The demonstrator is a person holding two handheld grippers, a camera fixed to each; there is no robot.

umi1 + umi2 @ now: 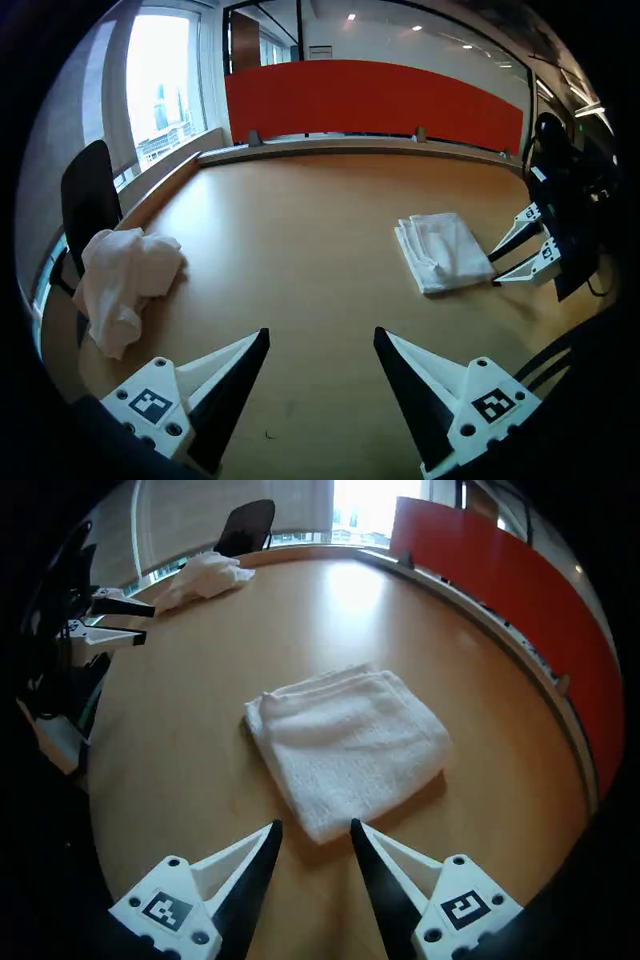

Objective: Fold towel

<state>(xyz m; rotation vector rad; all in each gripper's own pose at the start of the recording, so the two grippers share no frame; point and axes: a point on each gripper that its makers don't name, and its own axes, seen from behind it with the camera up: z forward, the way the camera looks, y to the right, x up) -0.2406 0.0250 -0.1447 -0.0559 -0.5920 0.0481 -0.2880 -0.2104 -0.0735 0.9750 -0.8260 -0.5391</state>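
Folded towel (348,748): flat on wooden table (184,720), 1 corner between tips of right gripper (315,822); fingers apart, clamped on nothing. Left gripper (321,331): fingers wide apart over bare wood, holding nothing. 2nd towel (124,284): crumpled near table edge, well apart from folded one.

Chair (86,200) partly behind crumpled towel (124,280)
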